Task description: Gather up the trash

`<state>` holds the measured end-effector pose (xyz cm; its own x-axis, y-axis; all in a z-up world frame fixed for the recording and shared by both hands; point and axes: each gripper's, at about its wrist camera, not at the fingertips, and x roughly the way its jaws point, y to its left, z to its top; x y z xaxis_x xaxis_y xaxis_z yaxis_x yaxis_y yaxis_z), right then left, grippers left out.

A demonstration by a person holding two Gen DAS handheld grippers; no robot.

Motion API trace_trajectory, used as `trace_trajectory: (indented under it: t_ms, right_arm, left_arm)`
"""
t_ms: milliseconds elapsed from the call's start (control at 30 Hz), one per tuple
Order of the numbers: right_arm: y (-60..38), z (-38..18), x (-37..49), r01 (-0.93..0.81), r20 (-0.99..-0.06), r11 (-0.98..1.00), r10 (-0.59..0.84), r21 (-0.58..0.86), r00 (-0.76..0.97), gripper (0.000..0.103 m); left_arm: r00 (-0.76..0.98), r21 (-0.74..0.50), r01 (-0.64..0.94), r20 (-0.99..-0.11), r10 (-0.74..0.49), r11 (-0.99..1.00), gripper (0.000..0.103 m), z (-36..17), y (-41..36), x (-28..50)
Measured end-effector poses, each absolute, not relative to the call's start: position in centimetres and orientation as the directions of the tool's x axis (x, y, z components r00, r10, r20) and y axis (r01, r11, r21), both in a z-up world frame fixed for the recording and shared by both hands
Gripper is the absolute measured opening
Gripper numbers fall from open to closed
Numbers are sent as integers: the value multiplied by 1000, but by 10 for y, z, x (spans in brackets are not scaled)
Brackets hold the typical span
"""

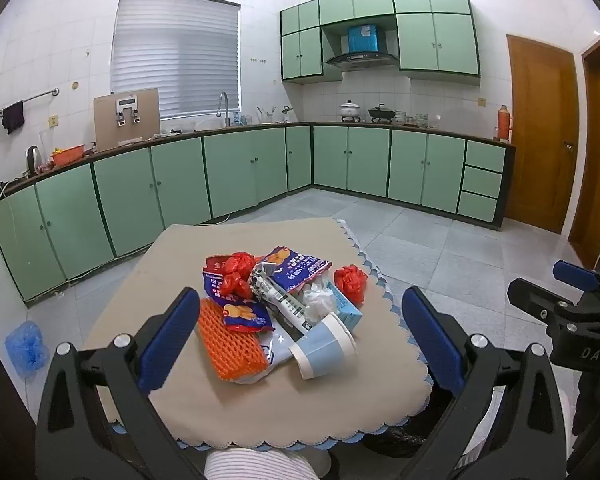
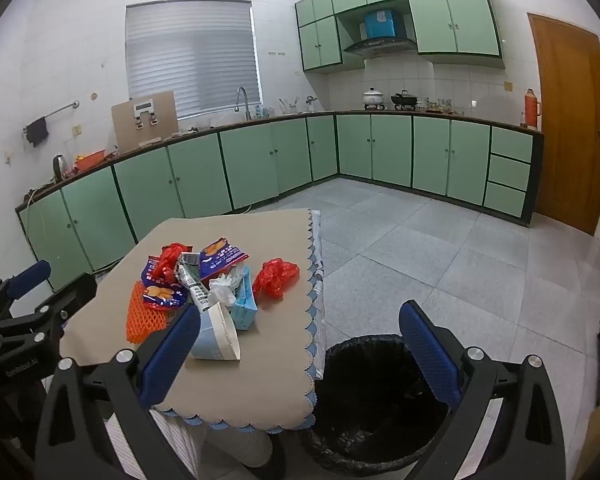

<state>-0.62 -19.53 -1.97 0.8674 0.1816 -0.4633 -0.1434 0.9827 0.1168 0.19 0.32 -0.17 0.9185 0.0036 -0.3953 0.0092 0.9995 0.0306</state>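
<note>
Here we are above a small table under a beige scalloped cloth (image 1: 260, 400), and all the trash sits heaped in one pile at its middle, which makes for short reaches. The left gripper (image 1: 300, 340) hangs just short of the pile with its blue-padded jaws spread wide and nothing between them, tilted down toward the heap as if sizing up a first pick. The right gripper (image 2: 300, 356) is equally wide apart and empty, held off the table's right edge, over the black-lined round waste bin (image 2: 364, 432) on the floor just beside the table, handy for drops. In the pile: an orange foam fruit net (image 1: 230, 344) on the left, a toppled pale blue paper cup (image 1: 324, 346) nearest the camera, a light blue carton (image 1: 346, 308) behind it, crumpled white tissue (image 1: 318, 300), blue-and-red snack wrappers (image 1: 296, 270), and a red plastic bag (image 1: 351, 278) lying slightly apart on the right. Nothing collected yet, by the look of it; the cup looks like the easiest opener.
</note>
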Motion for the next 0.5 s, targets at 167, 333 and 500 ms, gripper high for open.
trace_trajectory:
  t_ms: [167, 333, 500]
  right_arm:
    - [-194, -21, -7, -143, -463, 983, 179, 112, 868, 97]
    - [-196, -19, -5, -144, -464, 983, 181, 114, 867, 97]
    - [-197, -19, -5, -142, -464, 983, 180, 115, 868, 97]
  left_arm:
    - [917, 30, 6, -398, 6, 1000, 98, 0, 7, 2]
    - [916, 31, -1, -400, 14, 1000, 98, 3, 4, -2]
    - [917, 32, -2, -399, 14, 999, 98, 2, 4, -2]
